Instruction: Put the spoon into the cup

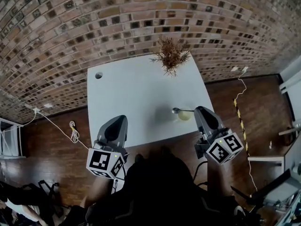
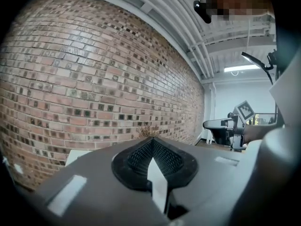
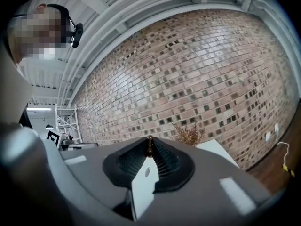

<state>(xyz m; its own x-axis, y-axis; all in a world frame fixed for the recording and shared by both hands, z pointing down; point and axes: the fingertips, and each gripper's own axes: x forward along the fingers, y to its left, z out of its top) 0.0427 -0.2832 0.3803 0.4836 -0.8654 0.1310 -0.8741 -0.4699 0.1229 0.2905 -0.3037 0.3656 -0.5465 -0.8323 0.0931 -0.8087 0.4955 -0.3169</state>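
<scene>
A pale yellow cup point(image 1: 185, 116) stands near the front right edge of the white table point(image 1: 136, 93). A metal spoon point(image 1: 177, 110) lies level over the cup's far rim, with its bowl to the cup's left. My right gripper point(image 1: 199, 110) is shut on the handle. In the right gripper view only a brown tip of the spoon point(image 3: 149, 146) shows between the closed pads of the right gripper point(image 3: 149, 142). My left gripper point(image 1: 121, 120) hangs over the table's front edge, shut and holding nothing. Its pads point(image 2: 162, 159) meet in the left gripper view.
A dried plant point(image 1: 170, 55) stands at the table's far edge, and a round hole point(image 1: 98, 75) sits in the far left corner. A brick wall rises behind. Cables point(image 1: 74, 131) and striped tape point(image 1: 239, 114) lie on the wooden floor.
</scene>
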